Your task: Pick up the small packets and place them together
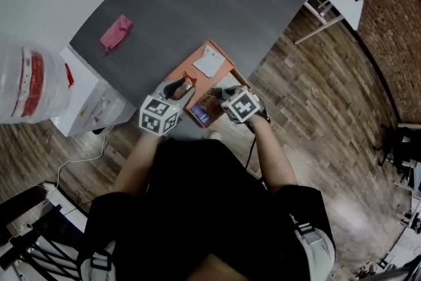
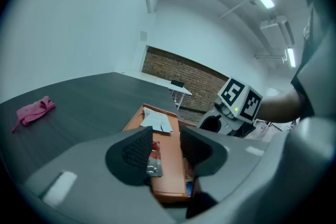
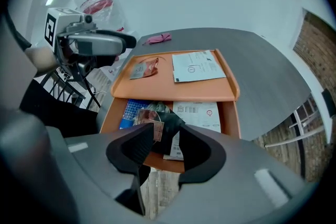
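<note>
Grey table [image 1: 197, 3] carries an orange tray [image 3: 173, 91] – an upper shelf over an open drawer [image 3: 230, 119]. Right gripper [image 3: 164, 145] stands over the drawer, jaws part-open and pressing nothing; a dark packet [image 3: 167, 124] lies just beyond them among papers. Left gripper [image 2: 166, 138] is wide, with a small red-and-silver packet [image 2: 153, 157] on the shelf beside its left jaw. Recommended: lower the left gripper squarely, centre that packet, close on its edge – avoid scraping the shelf.

Dark grey tabletop [image 1: 197, 3] is carrying an orange tray [image 1: 193, 67] at its near edge; a pink cloth [image 1: 116, 33] is lying well apart
</note>
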`<state>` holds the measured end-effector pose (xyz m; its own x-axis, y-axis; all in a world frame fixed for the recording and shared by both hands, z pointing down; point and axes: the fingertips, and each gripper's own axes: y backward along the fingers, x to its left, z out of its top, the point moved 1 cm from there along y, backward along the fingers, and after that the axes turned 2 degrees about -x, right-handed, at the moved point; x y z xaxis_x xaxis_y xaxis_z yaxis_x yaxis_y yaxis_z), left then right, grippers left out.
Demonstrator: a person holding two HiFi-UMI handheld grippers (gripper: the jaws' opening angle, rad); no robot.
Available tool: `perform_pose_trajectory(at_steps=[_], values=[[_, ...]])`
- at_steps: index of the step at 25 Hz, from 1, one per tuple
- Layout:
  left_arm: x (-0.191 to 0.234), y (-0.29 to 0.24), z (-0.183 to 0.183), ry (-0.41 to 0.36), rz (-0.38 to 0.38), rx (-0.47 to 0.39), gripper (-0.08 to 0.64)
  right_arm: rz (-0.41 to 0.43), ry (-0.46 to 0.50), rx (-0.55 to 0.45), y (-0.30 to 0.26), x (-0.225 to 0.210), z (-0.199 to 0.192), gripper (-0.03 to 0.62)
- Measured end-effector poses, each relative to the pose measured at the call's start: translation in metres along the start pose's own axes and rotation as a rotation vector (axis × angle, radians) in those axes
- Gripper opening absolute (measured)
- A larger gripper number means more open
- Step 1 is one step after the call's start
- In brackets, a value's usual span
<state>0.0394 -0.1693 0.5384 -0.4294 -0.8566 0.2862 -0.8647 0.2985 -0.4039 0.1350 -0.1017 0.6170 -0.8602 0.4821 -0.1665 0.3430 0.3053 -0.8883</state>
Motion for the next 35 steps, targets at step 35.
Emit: perform_pose_trajectory(at_steps=[35], values=[[0.007,0.014,-0.038,0.111,-0.003,0.042,0.158,-0.039,0.139,0.221,-0.018,0.005,-0.031,0.003]])
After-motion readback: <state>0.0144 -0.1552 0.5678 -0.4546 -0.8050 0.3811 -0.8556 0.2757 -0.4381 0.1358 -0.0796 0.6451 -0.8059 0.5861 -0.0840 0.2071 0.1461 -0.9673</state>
